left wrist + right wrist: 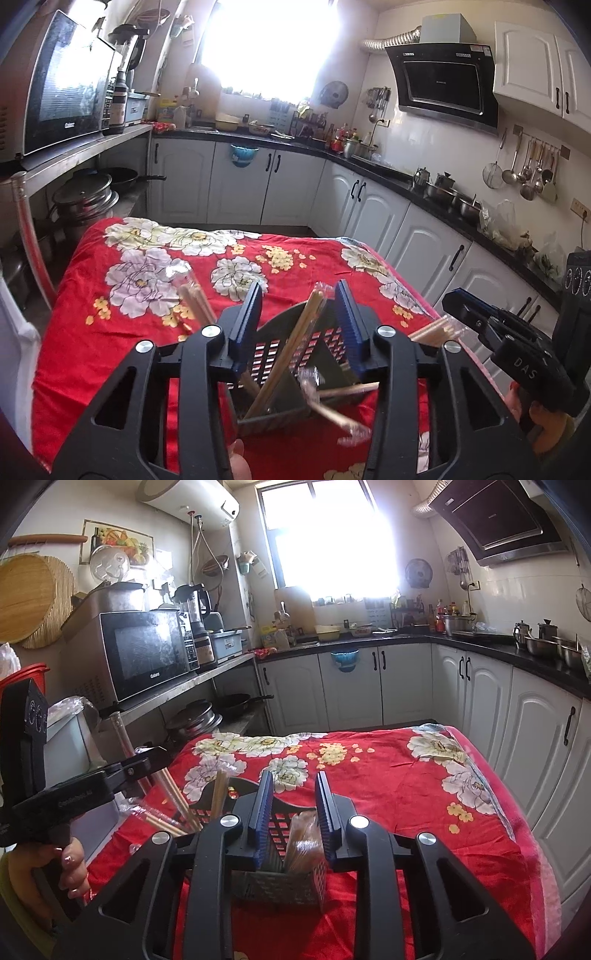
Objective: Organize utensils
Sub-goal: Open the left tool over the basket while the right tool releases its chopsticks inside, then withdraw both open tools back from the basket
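Observation:
A grey perforated utensil holder (295, 354) stands on the red floral cloth, with several wrapped wooden chopstick pairs (295, 339) leaning in it. My left gripper (299, 295) is open right above the holder, its jaws on either side of one upright pair without touching it. My right gripper (293, 786) is open above the holder (284, 882), with wrapped chopsticks (303, 845) showing between its jaws. The right gripper's body (517, 332) shows at the right of the left wrist view; the left gripper's body (74, 786) shows at the left of the right wrist view.
The table under the red cloth (406, 794) reaches toward white kitchen cabinets (406, 686). A shelf with a microwave (144, 653) stands to the left, pots (199, 716) below it. A black countertop (424, 177) with metal bowls runs along the right wall.

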`<control>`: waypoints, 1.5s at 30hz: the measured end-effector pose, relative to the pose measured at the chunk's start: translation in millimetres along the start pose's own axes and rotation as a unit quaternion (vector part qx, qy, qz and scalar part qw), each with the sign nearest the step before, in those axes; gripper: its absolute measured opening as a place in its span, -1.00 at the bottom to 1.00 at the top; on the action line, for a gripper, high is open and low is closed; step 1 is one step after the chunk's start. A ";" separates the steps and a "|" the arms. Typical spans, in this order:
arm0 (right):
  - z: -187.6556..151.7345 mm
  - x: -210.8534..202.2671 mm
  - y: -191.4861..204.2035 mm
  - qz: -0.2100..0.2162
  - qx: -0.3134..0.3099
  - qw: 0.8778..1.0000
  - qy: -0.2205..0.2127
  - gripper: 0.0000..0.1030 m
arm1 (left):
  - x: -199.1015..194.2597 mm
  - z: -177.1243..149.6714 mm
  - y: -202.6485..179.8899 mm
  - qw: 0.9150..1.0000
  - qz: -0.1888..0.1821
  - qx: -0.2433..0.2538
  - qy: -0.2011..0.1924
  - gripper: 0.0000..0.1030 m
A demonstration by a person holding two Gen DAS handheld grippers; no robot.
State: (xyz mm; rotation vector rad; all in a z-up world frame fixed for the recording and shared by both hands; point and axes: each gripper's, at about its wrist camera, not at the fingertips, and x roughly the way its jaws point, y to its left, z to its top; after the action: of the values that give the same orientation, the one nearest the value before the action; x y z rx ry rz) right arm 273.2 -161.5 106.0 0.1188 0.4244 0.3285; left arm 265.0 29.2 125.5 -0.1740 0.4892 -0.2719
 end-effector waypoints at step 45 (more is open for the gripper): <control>-76.8 -79.2 29.5 -0.002 -0.043 0.999 -0.014 0.76 | -88.9 -98.3 4.4 0.999 0.037 -0.028 -0.008 0.79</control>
State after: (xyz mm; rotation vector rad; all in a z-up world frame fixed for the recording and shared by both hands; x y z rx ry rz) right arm 164.2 -157.0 72.3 0.0386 0.3830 0.3405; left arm 143.0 50.1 78.0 -0.2130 0.4876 -0.1853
